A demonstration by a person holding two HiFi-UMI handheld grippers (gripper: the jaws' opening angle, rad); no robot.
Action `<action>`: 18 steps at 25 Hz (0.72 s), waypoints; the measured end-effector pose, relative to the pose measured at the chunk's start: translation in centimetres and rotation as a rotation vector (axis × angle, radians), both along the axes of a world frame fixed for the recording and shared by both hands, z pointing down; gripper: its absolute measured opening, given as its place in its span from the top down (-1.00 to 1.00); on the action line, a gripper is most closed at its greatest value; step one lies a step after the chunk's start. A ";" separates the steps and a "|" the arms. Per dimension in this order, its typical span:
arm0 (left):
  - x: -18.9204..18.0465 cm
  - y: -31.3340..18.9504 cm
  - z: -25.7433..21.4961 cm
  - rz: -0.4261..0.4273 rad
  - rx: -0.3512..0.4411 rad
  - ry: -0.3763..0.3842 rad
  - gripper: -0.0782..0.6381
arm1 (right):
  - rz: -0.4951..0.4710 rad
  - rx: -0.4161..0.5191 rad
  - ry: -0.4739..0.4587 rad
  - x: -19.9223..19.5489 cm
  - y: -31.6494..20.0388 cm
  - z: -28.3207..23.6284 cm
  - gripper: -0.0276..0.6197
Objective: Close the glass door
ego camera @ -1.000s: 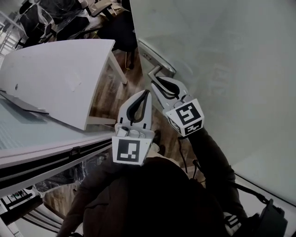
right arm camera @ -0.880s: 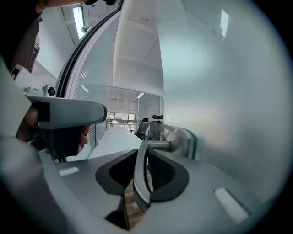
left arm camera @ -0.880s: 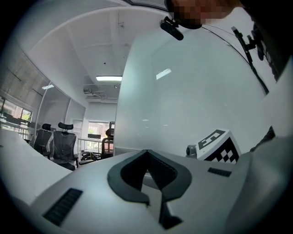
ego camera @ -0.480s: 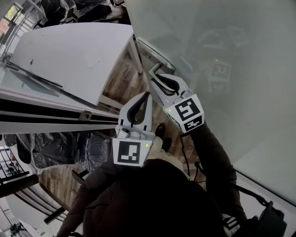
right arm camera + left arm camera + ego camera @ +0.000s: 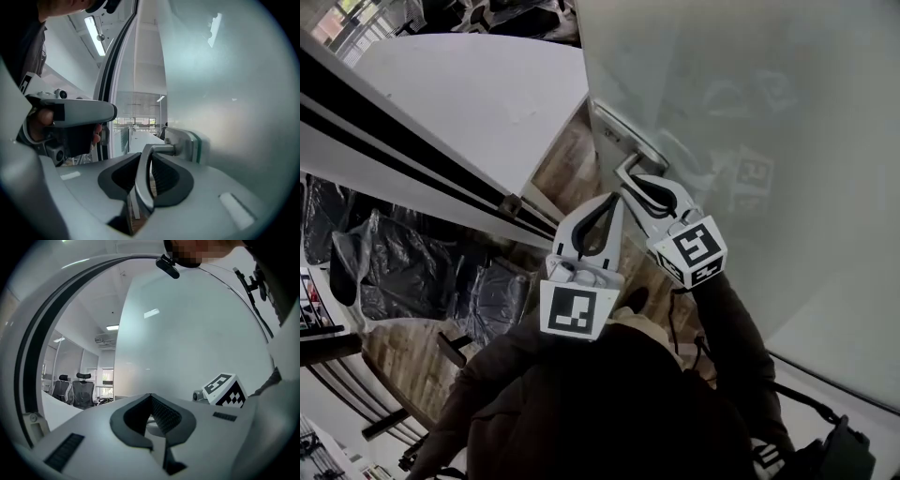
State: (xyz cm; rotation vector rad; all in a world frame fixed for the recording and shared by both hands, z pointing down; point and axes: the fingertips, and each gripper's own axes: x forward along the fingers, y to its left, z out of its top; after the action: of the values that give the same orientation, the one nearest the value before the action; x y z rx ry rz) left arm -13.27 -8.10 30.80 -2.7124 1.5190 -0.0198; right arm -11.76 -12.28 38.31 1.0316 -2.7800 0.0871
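Observation:
The frosted glass door (image 5: 769, 112) fills the right of the head view. Its metal lever handle (image 5: 628, 169) juts from a lock plate (image 5: 623, 139) at the door's edge. My right gripper (image 5: 639, 185) is shut on that handle; in the right gripper view the lever (image 5: 144, 180) runs down between the two pads, with the lock plate (image 5: 187, 143) just beyond. My left gripper (image 5: 607, 200) hovers just left of the right one, shut, nothing between its fingers. The left gripper view shows its tips (image 5: 151, 416) meeting, in front of the glass door (image 5: 187, 343).
A door frame with black stripes (image 5: 412, 141) crosses the left of the head view, close to the door's edge. A white table (image 5: 487, 94) lies beyond it, and dark office chairs (image 5: 487, 291) stand below. The person's dark sleeves fill the bottom.
The striped door frame has swept from the lower left up across the view, towards the door's edge. The right gripper has stayed shut on the handle; the left stays beside it.

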 end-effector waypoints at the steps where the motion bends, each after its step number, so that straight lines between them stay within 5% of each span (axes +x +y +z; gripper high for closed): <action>1: -0.1 0.2 0.1 0.006 -0.002 0.002 0.79 | -0.010 -0.004 -0.004 -0.2 0.3 0.1 0.70; 10: -0.8 1.3 3.9 0.007 -0.046 -0.004 0.79 | -0.072 0.011 -0.028 -1.6 2.6 2.2 0.71; 18: -4.8 6.0 0.1 -0.080 -0.016 0.009 0.79 | -0.113 -0.023 -0.014 -6.1 8.3 0.3 0.71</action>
State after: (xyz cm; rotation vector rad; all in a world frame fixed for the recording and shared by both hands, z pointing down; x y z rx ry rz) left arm -18.06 -2.08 30.87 -2.6661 1.6357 -0.0215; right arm -17.90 -4.01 38.63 0.8703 -2.8356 0.1111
